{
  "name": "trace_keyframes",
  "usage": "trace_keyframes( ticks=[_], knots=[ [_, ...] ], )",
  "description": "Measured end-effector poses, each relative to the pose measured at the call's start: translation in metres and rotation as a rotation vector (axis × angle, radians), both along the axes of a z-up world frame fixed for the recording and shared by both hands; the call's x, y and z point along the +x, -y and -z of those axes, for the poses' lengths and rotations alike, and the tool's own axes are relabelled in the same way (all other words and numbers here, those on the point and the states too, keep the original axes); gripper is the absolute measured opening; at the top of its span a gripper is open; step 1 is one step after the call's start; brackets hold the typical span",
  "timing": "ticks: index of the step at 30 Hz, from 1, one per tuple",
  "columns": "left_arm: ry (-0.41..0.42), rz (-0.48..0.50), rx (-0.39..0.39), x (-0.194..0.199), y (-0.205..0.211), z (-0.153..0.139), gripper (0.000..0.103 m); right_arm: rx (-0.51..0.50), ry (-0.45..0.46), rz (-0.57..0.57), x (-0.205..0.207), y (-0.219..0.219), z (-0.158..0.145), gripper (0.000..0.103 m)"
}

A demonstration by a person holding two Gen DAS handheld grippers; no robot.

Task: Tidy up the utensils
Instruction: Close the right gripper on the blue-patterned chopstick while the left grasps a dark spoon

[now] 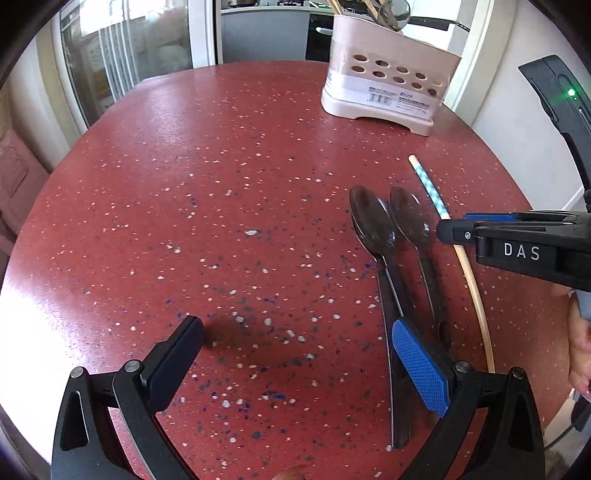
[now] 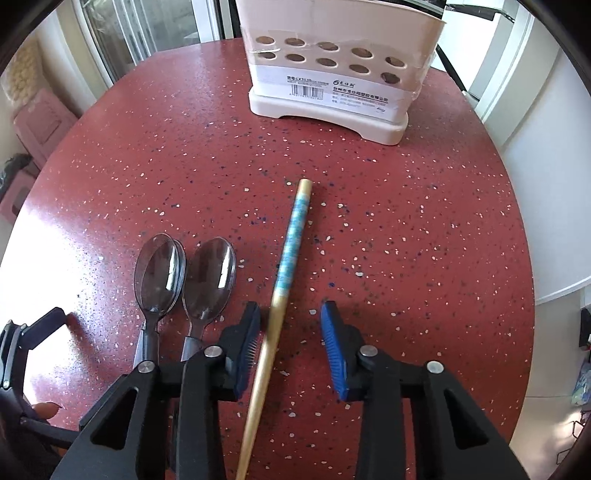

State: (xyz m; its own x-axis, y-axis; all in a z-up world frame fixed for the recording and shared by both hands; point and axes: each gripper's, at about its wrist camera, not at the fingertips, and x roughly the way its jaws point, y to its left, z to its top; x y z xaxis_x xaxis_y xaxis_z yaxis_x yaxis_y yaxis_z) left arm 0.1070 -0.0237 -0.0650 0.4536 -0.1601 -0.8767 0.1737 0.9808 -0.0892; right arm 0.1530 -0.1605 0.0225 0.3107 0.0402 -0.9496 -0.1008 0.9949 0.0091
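Right gripper (image 2: 291,332) open astride chopstick (image 2: 291,254)

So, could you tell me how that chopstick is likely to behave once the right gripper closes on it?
The chopstick looks round and tapered, so it may roll on the table if nudged. It looks slim and stiff, probably light. The right gripper straddles it near one end, so the far end may dip.

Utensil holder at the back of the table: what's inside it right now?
In the utensil holder, a metal spoon bowl and wooden handles stick out above the rim. The walls hide everything lower, so the count is unclear.
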Motion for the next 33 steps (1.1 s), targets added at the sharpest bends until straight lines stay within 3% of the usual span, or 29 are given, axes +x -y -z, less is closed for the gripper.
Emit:
trace_keyframes(
  ticks=[6,11,18,24,29,32,33],
  knots=[
    [-0.001,0.026,0.010,0.001,0.008,-0.003,0.103,0.013,0.001,-0.007,-0.002,0.001,-0.001,0.035],
    [0.007,0.038,0.086,0.000,0.013,-0.002,0.103,0.011,0.004,-0.018,-0.003,0.002,-0.001,0.035],
    [0.006,0.023,0.100,0.017,0.011,-0.003,0.103,0.005,-0.008,-0.012,0.003,0.003,0.000,0.035],
    [-0.036,0.099,0.075,0.028,0.018,-0.008,0.103,-0.004,-0.081,-0.023,0.021,0.003,0.000,0.033],
    [-0.061,0.205,0.093,0.026,0.034,-0.016,0.076,-0.002,-0.101,-0.020,0.026,0.011,-0.001,0.009],
    [-0.085,0.247,0.093,0.025,0.039,-0.019,0.064,0.051,-0.102,-0.015,0.027,0.021,-0.001,0.008],
    [-0.086,0.253,0.096,0.026,0.041,-0.019,0.050,0.068,-0.102,-0.012,0.027,0.025,-0.001,0.008]
  ],
)
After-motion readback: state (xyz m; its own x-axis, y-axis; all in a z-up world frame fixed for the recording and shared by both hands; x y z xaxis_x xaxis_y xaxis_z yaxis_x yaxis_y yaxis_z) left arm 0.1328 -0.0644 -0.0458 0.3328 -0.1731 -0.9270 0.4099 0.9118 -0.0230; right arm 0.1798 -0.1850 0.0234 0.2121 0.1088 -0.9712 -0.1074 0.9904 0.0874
